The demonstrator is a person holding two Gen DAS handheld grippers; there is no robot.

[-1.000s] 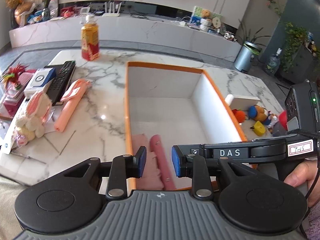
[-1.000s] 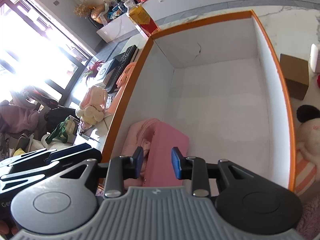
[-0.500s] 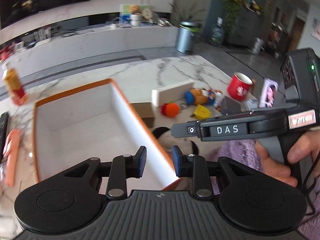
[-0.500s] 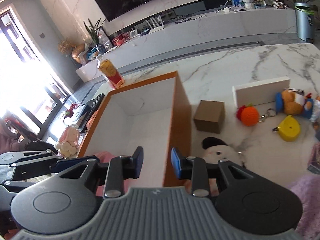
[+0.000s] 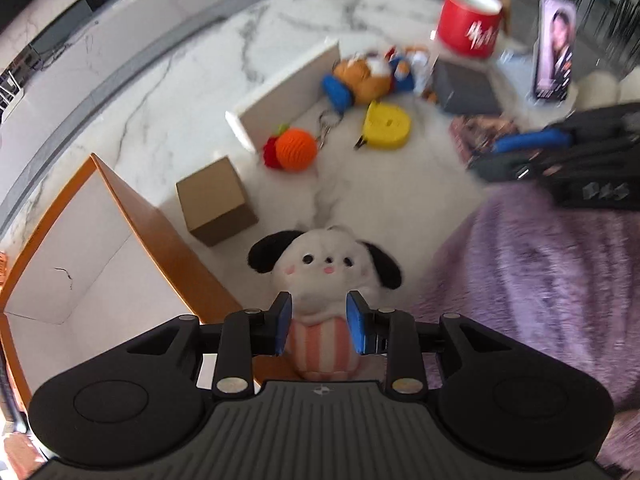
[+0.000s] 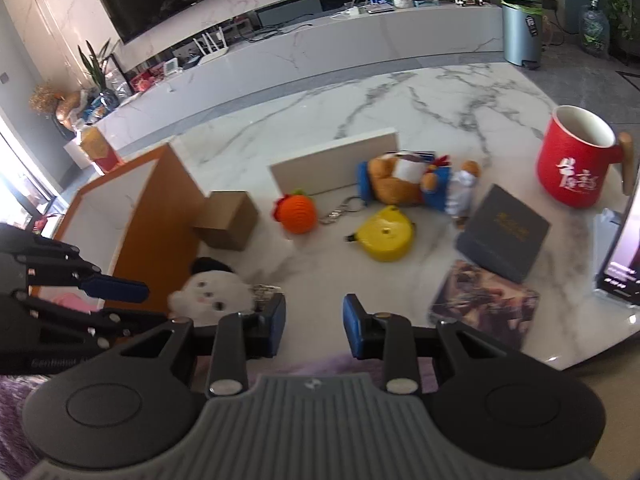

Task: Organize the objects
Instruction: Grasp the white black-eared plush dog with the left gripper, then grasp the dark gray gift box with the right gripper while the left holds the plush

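A white plush dog [image 5: 326,268] with black ears and a pink striped body lies on the marble table beside the orange-rimmed white box [image 5: 132,216]. My left gripper [image 5: 319,326] is open, its blue pads on either side of the dog's body, apart from it. The dog also shows in the right wrist view [image 6: 212,294], left of my right gripper [image 6: 314,330], which is open and empty above the table's near edge. The left gripper's blue finger [image 6: 114,288] shows at the left there. Something pink [image 6: 70,302] lies in the box.
On the table: a brown cardboard box [image 6: 230,218], an orange knitted ball [image 6: 298,214], a yellow tape measure [image 6: 386,238], a teddy keychain [image 6: 404,180], a white slab [image 6: 336,168], a dark box [image 6: 502,232], a booklet [image 6: 484,304], a red mug [image 6: 578,158]. Purple fleece [image 5: 540,280] covers the near right.
Both grippers have swung right, away from the box's inside, toward the toys. The left gripper now straddles the plush dog. Both stay open.
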